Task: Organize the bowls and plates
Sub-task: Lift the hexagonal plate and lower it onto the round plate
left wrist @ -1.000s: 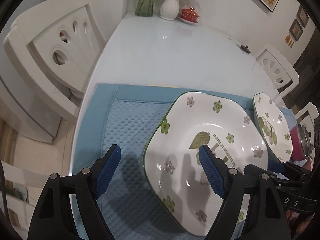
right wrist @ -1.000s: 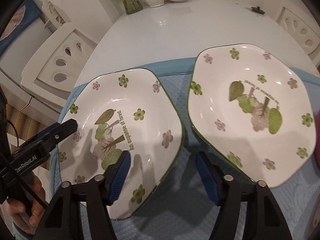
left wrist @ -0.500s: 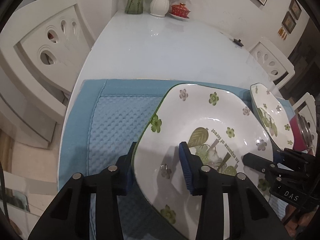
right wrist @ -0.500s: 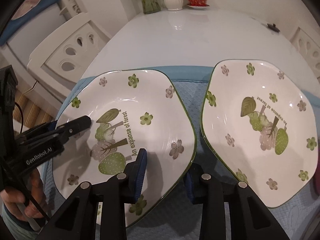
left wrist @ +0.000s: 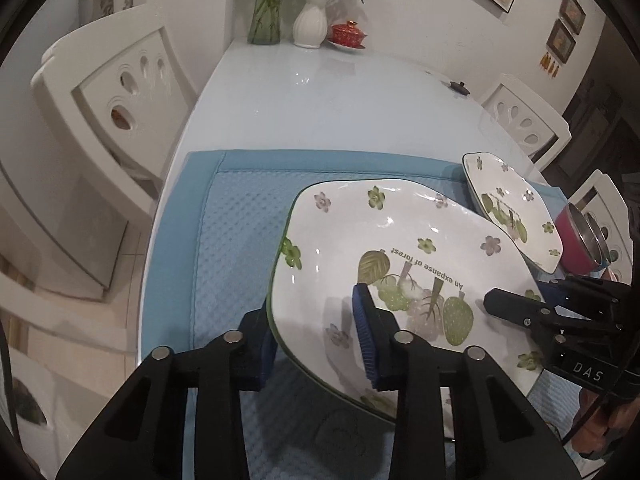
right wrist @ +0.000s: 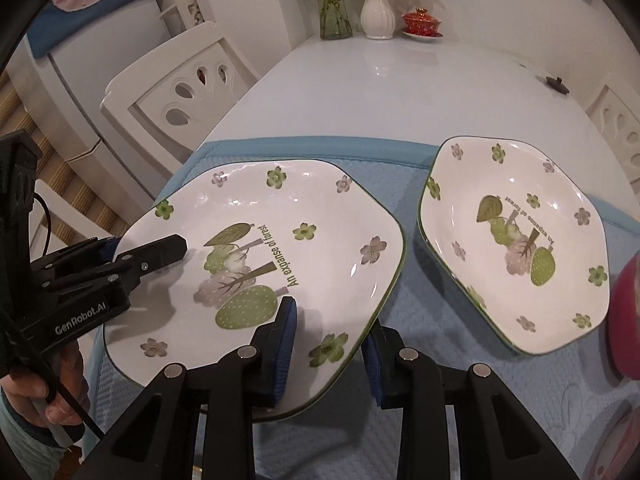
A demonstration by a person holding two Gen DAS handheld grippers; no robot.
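Observation:
A white six-sided plate with green flowers and trees (left wrist: 400, 240) (right wrist: 280, 216) is held between both grippers above the blue mat (left wrist: 240, 220). My left gripper (left wrist: 314, 312) grips its left rim, one pad under and one on top, jaws still closing. On the opposite rim my right gripper (right wrist: 330, 320) pinches the same way, its jaws also closing. Each gripper shows in the other's view: the left gripper (right wrist: 160, 252), the right gripper (left wrist: 504, 304). A second matching plate (right wrist: 520, 220) (left wrist: 508, 208) lies flat on the mat to the right.
A red bowl with a metal inside (left wrist: 576, 236) (right wrist: 626, 312) stands at the right edge of the mat. A glass vase (right wrist: 334, 16), a white vase (right wrist: 376, 16) and a red lidded cup (right wrist: 422, 24) stand at the far table end. White chairs (left wrist: 116, 92) flank the table.
Both grippers went from wide open to pinching opposite rims of the near plate. The plate now sits tilted and slightly raised off the mat.

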